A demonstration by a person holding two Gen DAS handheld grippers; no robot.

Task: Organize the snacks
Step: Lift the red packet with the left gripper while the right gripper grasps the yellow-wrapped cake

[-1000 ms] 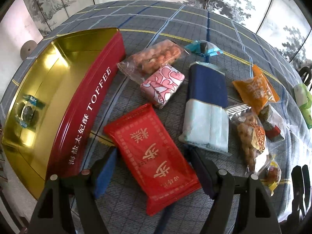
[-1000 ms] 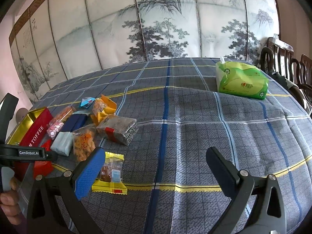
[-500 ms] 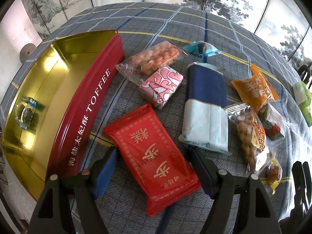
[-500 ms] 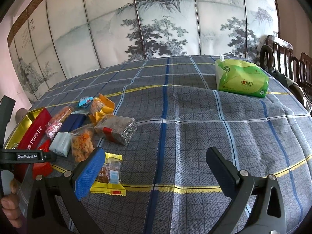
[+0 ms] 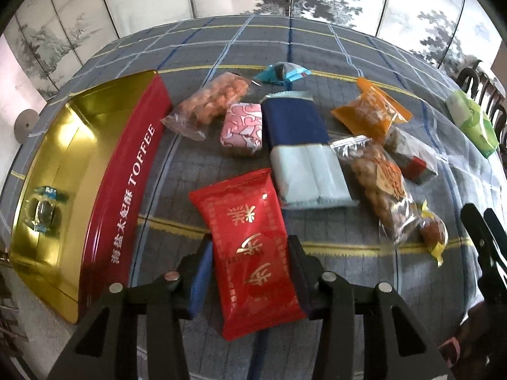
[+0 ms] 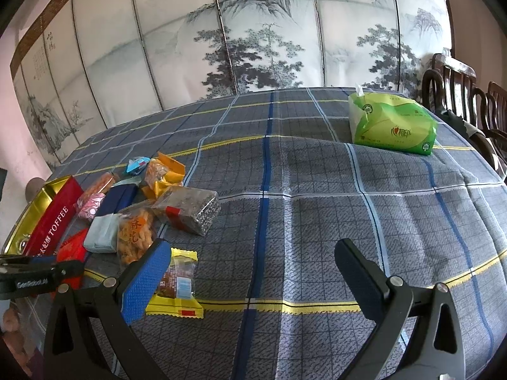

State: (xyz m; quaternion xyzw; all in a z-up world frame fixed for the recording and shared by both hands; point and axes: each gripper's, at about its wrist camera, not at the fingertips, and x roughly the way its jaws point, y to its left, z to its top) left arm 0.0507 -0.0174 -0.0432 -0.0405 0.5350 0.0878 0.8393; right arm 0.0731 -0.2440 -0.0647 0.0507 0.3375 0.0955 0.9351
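Observation:
A red snack packet (image 5: pixel 244 221) with gold characters lies on the checked cloth, right of the red toffee tin (image 5: pixel 126 190). My left gripper (image 5: pixel 249 264) straddles the packet's near half. Its jaws are closing and both blue pads touch the packet's long edges. The tin's gold inside holds one small wrapped candy (image 5: pixel 44 210). In the right wrist view my right gripper (image 6: pixel 253 253) hangs open over bare cloth, with a yellow-edged packet (image 6: pixel 177 281) beside its left finger.
Beyond the red packet lie a pink packet (image 5: pixel 242 128), a navy and pale blue pack (image 5: pixel 298 148), a clear bag of orange snacks (image 5: pixel 212 101), a teal candy (image 5: pixel 282 72), an orange packet (image 5: pixel 370 110) and a peanut bag (image 5: pixel 383 183). A green tissue pack (image 6: pixel 389 123) sits far right, near wooden chairs (image 6: pixel 459 95).
The left jaws have come together from wide apart onto the red packet's sides, and the left view has rolled a little. The right gripper has not moved.

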